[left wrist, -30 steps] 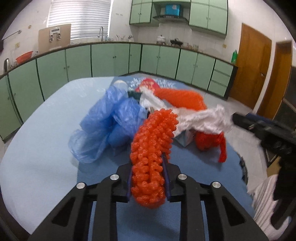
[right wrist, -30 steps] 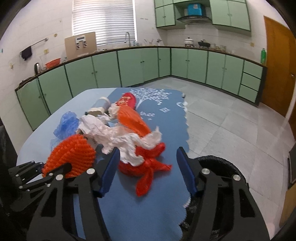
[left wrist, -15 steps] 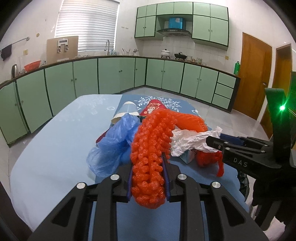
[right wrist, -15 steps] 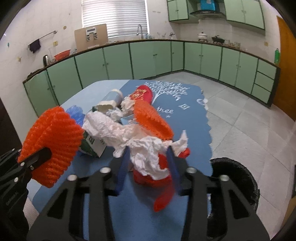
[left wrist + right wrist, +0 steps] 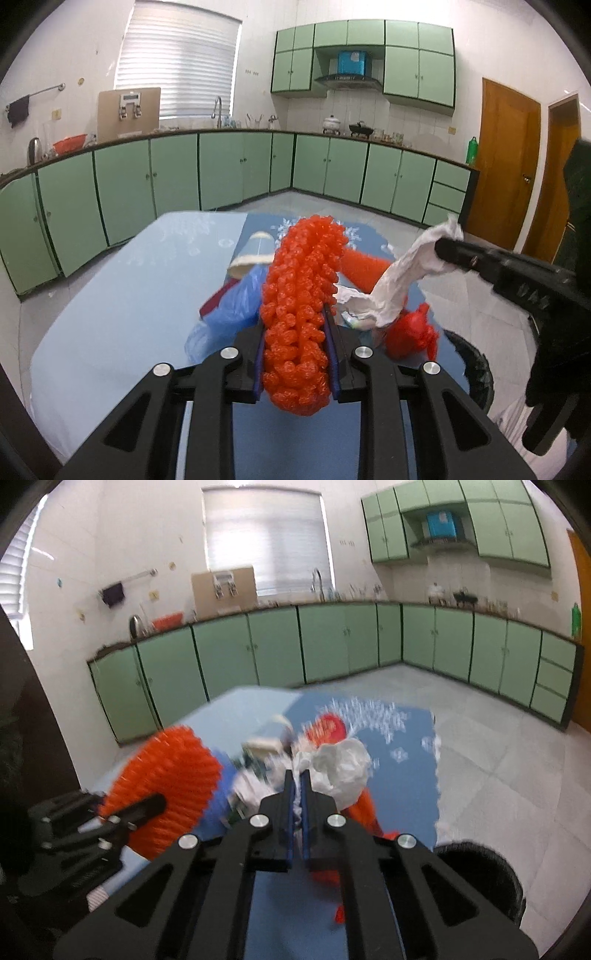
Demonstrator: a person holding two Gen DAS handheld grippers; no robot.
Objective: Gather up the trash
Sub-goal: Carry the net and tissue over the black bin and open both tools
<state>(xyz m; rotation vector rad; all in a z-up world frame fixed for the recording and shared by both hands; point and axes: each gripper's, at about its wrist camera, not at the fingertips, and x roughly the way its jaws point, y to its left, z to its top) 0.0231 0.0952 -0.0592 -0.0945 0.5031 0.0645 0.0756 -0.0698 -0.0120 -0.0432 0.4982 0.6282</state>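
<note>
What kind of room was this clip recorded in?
A home kitchen, most likely. Green base cabinets run under a counter along the walls, a sink tap stands below the blinds, and a range hood hangs over cooking pots. The trash lies on a blue-covered table.

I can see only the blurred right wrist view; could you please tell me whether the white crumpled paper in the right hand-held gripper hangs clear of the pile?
Observer: No. The white crumpled paper, on which the right hand-held gripper has just been closing its jaws, trails down to the red plastic bag in the pile.
Operator: Thanks. And the left hand-held gripper?
Observer: It clamps the orange foam mesh sleeve from both sides.
</note>
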